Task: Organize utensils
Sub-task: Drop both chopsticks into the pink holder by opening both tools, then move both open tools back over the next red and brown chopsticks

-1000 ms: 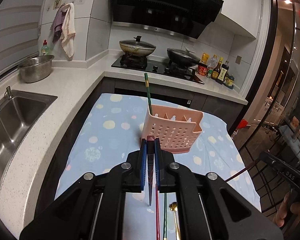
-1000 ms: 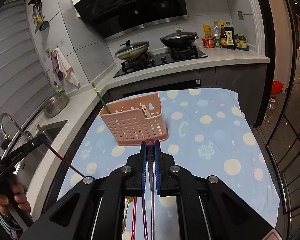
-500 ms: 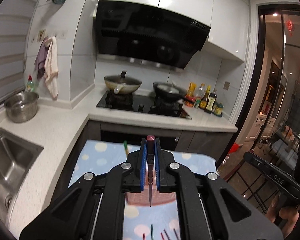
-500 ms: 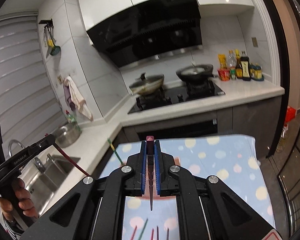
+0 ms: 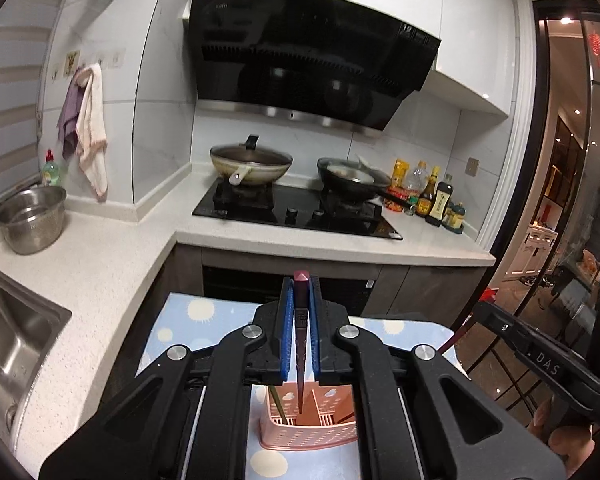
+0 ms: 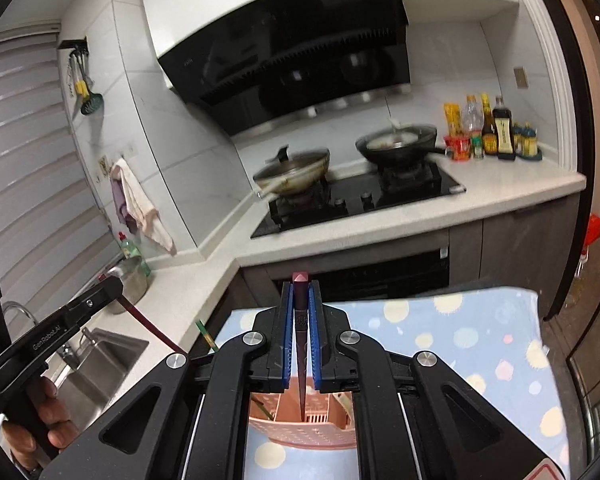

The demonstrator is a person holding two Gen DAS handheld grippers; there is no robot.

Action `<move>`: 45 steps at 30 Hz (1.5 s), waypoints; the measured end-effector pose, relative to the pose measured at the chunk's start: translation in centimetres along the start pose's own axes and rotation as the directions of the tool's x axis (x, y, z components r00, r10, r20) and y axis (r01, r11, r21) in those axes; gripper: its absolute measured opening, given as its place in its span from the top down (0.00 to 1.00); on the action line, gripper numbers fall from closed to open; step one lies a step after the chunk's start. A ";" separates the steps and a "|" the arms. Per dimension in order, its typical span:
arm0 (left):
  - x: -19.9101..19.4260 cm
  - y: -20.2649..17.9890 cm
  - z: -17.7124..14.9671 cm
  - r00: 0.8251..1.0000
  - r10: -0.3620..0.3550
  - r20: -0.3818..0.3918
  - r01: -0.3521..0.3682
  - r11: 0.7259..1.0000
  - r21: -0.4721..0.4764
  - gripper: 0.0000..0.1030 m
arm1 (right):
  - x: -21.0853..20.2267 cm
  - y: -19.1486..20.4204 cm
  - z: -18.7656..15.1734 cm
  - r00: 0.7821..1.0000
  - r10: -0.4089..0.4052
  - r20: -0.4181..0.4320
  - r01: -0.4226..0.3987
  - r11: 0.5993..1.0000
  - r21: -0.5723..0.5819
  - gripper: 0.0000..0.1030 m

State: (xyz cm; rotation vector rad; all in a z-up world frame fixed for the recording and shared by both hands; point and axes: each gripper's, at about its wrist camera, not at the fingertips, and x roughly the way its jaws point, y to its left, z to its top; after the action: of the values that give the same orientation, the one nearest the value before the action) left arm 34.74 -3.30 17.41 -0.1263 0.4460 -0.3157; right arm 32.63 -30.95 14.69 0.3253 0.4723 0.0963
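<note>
My left gripper [image 5: 300, 292] is shut on a dark red chopstick [image 5: 300, 332] held upright, its tip over the pink perforated utensil basket [image 5: 308, 432]. A green chopstick [image 5: 278, 406] stands in the basket. My right gripper [image 6: 300, 292] is shut on a second dark red chopstick [image 6: 301, 340], its tip pointing into the same basket [image 6: 304, 428]. The left gripper [image 6: 112, 286] with its red chopstick shows at the left of the right wrist view. The right gripper [image 5: 480, 310] shows at the right of the left wrist view.
The basket stands on a blue dotted cloth [image 6: 480, 332]. Behind are a white L-shaped counter [image 5: 112, 248], a sink [image 5: 8, 344], a steel bowl [image 5: 32, 218], a hob with two pans [image 5: 296, 200] and sauce bottles [image 5: 432, 200].
Both grippers have risen and tilted up with their chopsticks. The views went from looking down at the cloth and basket to the stove wall. The chopstick tips now hang over the basket.
</note>
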 end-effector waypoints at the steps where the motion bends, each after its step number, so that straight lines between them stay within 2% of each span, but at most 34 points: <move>1: 0.6 0.2 -0.4 1.000 0.001 -0.015 -0.001 1.000 -0.005 0.93 | 0.6 -0.2 -0.4 1.000 -0.006 -0.016 0.006 1.000 0.002 0.93; 7: 3.0 1.1 -2.2 0.997 0.007 -0.075 -0.009 1.000 -0.023 0.93 | 3.4 -0.8 -2.3 0.996 -0.029 -0.080 0.029 1.000 -0.001 0.93; 9: 3.6 1.3 -2.7 0.995 0.007 -0.096 -0.010 0.999 -0.031 0.93 | 3.8 -0.8 -2.7 0.996 -0.045 -0.079 0.044 0.999 -0.006 0.92; 11: 4.0 1.5 -3.0 0.994 0.009 -0.106 -0.013 0.999 -0.038 0.92 | 3.8 -0.7 -2.9 0.996 -0.054 -0.070 0.053 0.999 -0.011 0.83; 13: 4.1 1.7 -3.2 0.994 0.016 -0.111 -0.021 0.999 -0.043 0.77 | 3.6 -0.8 -3.1 0.996 -0.057 -0.061 0.057 0.998 -0.011 0.74; 15: 3.9 1.8 -3.4 0.994 0.027 -0.103 -0.032 0.999 -0.043 0.69 | 3.3 -0.9 -3.1 0.997 -0.056 -0.056 0.056 0.998 -0.007 0.73; 16: 3.9 1.9 -3.4 0.994 0.031 -0.101 -0.035 0.999 -0.040 0.68 | 3.2 -1.0 -3.0 0.997 -0.056 -0.054 0.056 0.998 -0.005 0.73; 25: 2.4 1.5 -3.8 0.995 0.034 -0.095 -0.037 0.999 -0.027 0.68 | 1.2 -0.4 -3.4 0.997 -0.054 -0.047 0.053 0.998 -0.027 0.72; 30: 0.8 1.0 -4.9 0.994 0.028 -0.107 -0.030 0.999 -0.019 0.68 | -0.6 0.2 -4.7 0.997 -0.055 -0.056 0.052 0.998 -0.045 0.72; 39: -2.2 0.6 -9.4 0.985 0.034 -0.167 -0.034 0.999 -0.001 0.68 | -4.2 0.2 -9.5 0.990 -0.077 -0.121 0.069 0.995 -0.068 0.72; 45: -4.6 1.0 -14.0 0.972 0.035 -0.234 -0.039 0.999 -0.012 0.68 | -7.1 -0.1 -14.7 0.976 -0.113 -0.187 0.097 0.991 -0.092 0.72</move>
State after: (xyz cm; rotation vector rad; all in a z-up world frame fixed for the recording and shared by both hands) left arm 24.85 -1.57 6.55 -0.0972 0.6839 -0.2915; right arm 19.55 -28.05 5.39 0.2101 0.6738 0.0436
